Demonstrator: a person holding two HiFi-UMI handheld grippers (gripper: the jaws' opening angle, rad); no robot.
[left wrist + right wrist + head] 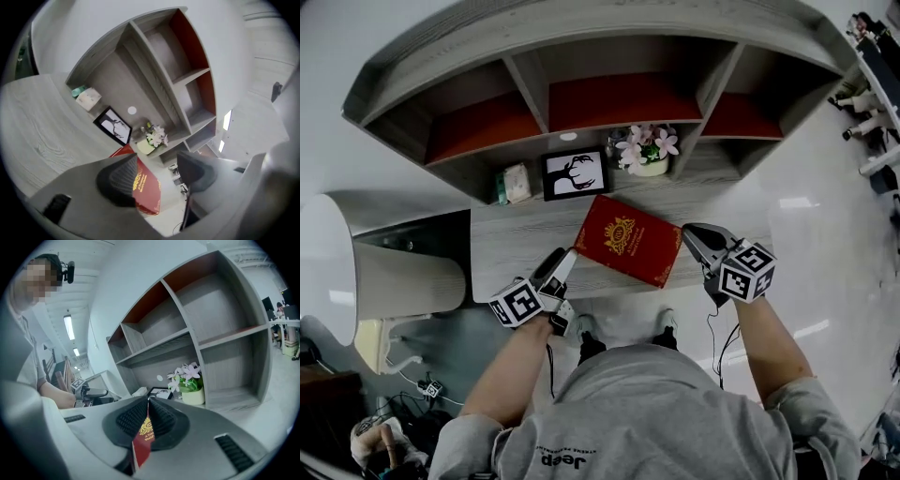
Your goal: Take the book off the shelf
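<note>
The red book [628, 240] with a gold crest is tilted over the grey desk top [511, 248], in front of the shelf unit [581, 103]. My right gripper [694, 236] is shut on the book's right corner; in the right gripper view its ribbed pads [132, 417] clamp the red cover [142, 442]. My left gripper [566, 263] is at the book's left corner, jaws open. The left gripper view shows the book [146, 187] beyond the left pad [121, 179], with an empty gap between the pads. I cannot tell whether it touches the book.
On the desk behind the book stand a framed black-and-white picture [575, 173], a pot of pink flowers [649, 152] and a small pale box [516, 183]. The shelf compartments above have red back panels. A white rounded object [389, 277] sits at the desk's left end.
</note>
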